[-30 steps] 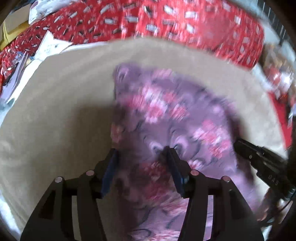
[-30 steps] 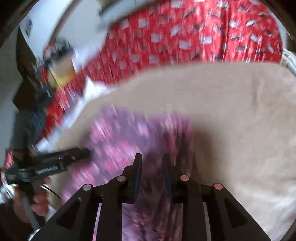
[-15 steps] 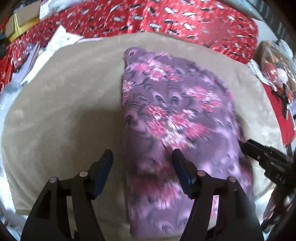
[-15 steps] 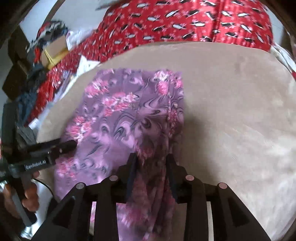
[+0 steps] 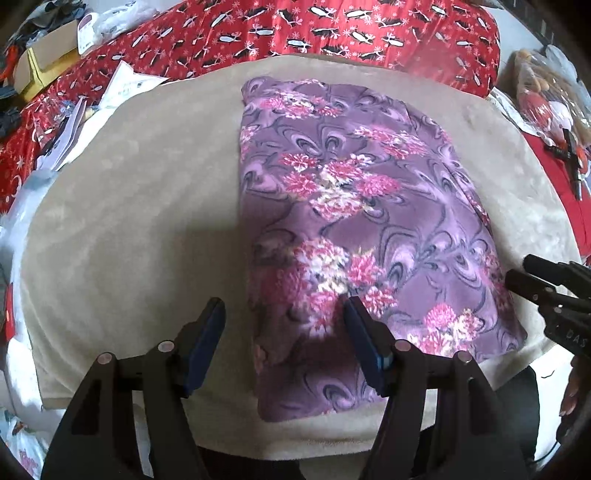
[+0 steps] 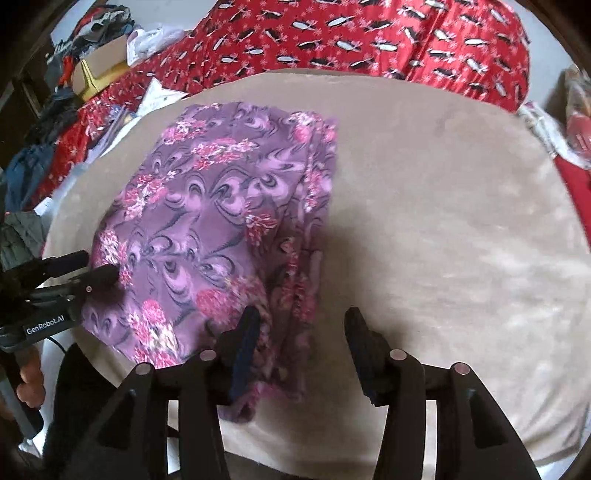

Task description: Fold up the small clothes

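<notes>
Left gripper (image 5: 282,325): jaws apart and empty, hovering over the near left edge of the purple flowered cloth (image 5: 354,221). The edge sits between the fingers, with no pad on it.

The cloth lies flat on the beige blanket (image 5: 129,221), a rough rectangle running from 12 o'clock down to 6 in the left wrist view. Left edge is straight and clean. Looks like one fold is already in: layered edges show along the right side in the right wrist view, around 12 to 5 o'clock of the cloth (image 6: 221,221) there.

Right gripper (image 6: 299,332): jaws opening. The bunched right edge of the cloth runs between the fingers, close against the left one, and I see no squeeze on it. Reads as released, or near enough.

Surroundings: red patterned bedspread (image 5: 332,33) at 12, cardboard box (image 5: 48,59) and papers at 10.

Status, my read: roughly midway. Cloth is narrowed lengthwise and laid down. Right edge still rumpled near 5 o'clock and needs smoothing. Probably left: a crosswise fold, near end to far end, then set aside. Can't tell if more clothes are waiting.
</notes>
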